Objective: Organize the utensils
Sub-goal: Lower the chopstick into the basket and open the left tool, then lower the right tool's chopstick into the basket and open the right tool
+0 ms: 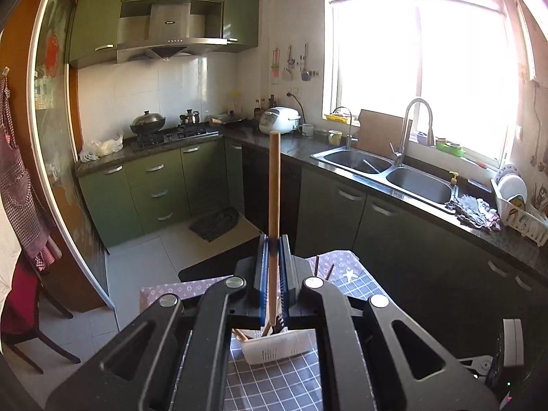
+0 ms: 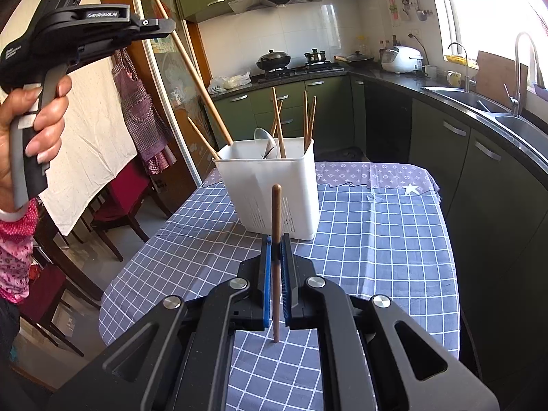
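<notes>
L gripper (image 1: pixel 273 239) jaws pinching long wooden stick (image 1: pixel 274 185); R gripper (image 2: pixel 276 239) pinching chopstick (image 2: pixel 276 212), white caddy (image 2: pixel 274 188) at 12 o'clock.

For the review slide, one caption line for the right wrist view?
Right gripper shut on a chopstick before the white holder; left gripper lifts a long one.

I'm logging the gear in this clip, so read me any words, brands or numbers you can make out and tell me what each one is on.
"GenRobot.AI": white lettering on the side of the left gripper, seen from the right wrist view.
Second white print, further back on that gripper's body: too small to read.
Range hood badge: blurred, unreadable.
Papers on the glass door: blurred, unreadable.
</notes>
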A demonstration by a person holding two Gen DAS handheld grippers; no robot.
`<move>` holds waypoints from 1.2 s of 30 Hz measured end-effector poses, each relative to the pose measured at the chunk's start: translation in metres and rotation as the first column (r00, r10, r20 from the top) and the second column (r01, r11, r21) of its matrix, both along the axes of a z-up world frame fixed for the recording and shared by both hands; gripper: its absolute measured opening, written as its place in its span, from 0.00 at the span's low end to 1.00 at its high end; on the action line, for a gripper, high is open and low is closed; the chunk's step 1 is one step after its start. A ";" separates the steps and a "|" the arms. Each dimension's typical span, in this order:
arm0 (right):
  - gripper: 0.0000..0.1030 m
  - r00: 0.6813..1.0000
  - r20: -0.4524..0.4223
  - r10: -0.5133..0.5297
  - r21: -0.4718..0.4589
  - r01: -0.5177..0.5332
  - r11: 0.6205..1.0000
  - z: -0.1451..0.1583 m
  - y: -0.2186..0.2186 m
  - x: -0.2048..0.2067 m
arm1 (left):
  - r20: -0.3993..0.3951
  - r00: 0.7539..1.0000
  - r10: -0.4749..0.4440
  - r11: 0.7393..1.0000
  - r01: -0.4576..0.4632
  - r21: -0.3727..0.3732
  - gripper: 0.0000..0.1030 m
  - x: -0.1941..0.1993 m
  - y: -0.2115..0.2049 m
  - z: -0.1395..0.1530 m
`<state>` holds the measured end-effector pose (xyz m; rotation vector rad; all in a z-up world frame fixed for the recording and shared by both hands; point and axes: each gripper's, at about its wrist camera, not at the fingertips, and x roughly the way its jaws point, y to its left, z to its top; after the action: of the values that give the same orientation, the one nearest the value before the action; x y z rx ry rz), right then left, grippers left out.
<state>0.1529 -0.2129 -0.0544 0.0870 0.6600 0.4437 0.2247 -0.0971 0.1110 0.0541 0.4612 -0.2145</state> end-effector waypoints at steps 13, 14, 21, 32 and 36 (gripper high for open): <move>0.06 1.000 -0.011 0.002 0.013 -0.002 1.000 0.000 -0.001 0.002 | -0.205 0.978 0.030 0.998 -0.018 0.060 0.17 0.050 -0.005 -0.072; 0.06 1.000 -0.012 0.002 0.012 -0.002 1.000 0.001 -0.001 0.003 | -0.202 0.979 0.028 0.998 -0.017 0.059 0.23 0.049 -0.003 -0.072; 0.06 0.999 0.032 0.018 0.025 -0.019 1.000 0.031 0.002 0.014 | -0.067 0.998 0.016 1.000 -0.016 0.005 0.40 -0.006 0.012 -0.058; 0.06 0.956 0.282 -0.082 0.121 0.049 0.991 0.141 0.003 0.057 | 0.085 0.995 0.053 0.999 -0.053 0.001 0.89 -0.120 0.031 -0.094; 0.06 0.941 0.315 -0.126 0.128 0.090 0.988 0.156 0.009 0.087 | 0.074 0.994 0.078 0.997 -0.076 -0.030 0.93 -0.142 0.042 -0.115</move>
<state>0.2396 -0.2040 0.1015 0.1526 0.3059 0.3775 0.0830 -0.0549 -0.0037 0.0173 0.3846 -0.1423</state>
